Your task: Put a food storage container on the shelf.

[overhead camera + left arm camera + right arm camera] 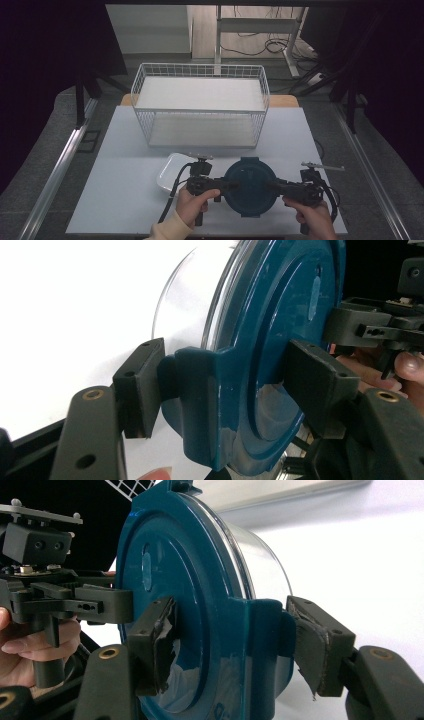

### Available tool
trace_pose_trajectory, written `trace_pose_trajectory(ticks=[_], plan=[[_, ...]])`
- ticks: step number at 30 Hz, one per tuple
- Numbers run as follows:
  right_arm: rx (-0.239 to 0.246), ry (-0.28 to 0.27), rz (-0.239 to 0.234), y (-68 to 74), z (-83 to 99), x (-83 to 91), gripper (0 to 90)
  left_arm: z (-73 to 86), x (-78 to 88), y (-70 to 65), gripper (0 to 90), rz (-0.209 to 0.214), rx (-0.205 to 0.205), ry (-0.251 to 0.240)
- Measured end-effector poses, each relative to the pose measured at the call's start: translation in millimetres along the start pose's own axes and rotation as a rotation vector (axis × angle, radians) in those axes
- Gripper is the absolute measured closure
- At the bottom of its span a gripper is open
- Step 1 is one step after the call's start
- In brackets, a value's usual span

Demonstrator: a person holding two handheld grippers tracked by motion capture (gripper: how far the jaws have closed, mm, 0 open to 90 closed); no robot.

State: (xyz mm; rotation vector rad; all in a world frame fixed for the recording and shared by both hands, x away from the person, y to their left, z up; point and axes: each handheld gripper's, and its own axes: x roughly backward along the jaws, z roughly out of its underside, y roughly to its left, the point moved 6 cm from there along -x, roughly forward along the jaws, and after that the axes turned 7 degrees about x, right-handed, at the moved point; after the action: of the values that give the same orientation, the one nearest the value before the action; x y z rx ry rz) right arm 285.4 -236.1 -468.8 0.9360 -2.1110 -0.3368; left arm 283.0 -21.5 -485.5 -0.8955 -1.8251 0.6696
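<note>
Lab or test room w/ dark curtains: white table (115,165), wire basket (200,105), metal desk frame (260,30) and loose cables (272,47) on floor.

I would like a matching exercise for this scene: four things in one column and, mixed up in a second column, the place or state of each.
Things:
1. round container with blue lid
2. wire basket
3. white dish
4. left gripper

Places or states:
A. at the far side of the table, nothing inside
B. clamped on a lid latch
C. gripped from both sides
D. on the table, left of the container

Pairs: 1-C, 2-A, 3-D, 4-B
</note>
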Motion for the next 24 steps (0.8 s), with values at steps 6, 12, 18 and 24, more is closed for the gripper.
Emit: trace_pose_trajectory(ticks=[6, 12, 18, 24], plan=[[0.028, -0.011, -0.016, 11.8, -14.0, -5.7, 38.6, -9.9, 17.6, -2.3, 34.4, -0.014, -0.012, -0.025], [0.052, -0.012, -0.037, 23.4, -30.1, -12.7, 39.0, -23.2, 35.2, -1.9, 34.3, -0.023, -0.016, -0.053], [0.07, -0.004, -0.061, 34.0, -46.2, -22.5, 39.2, -37.5, 53.1, -1.6, 34.2, -0.043, -0.03, -0.076], [0.091, -0.011, -0.07, 44.3, -63.0, -28.1, 39.3, -51.1, 67.6, -3.0, 34.2, -0.042, -0.036, -0.096]])
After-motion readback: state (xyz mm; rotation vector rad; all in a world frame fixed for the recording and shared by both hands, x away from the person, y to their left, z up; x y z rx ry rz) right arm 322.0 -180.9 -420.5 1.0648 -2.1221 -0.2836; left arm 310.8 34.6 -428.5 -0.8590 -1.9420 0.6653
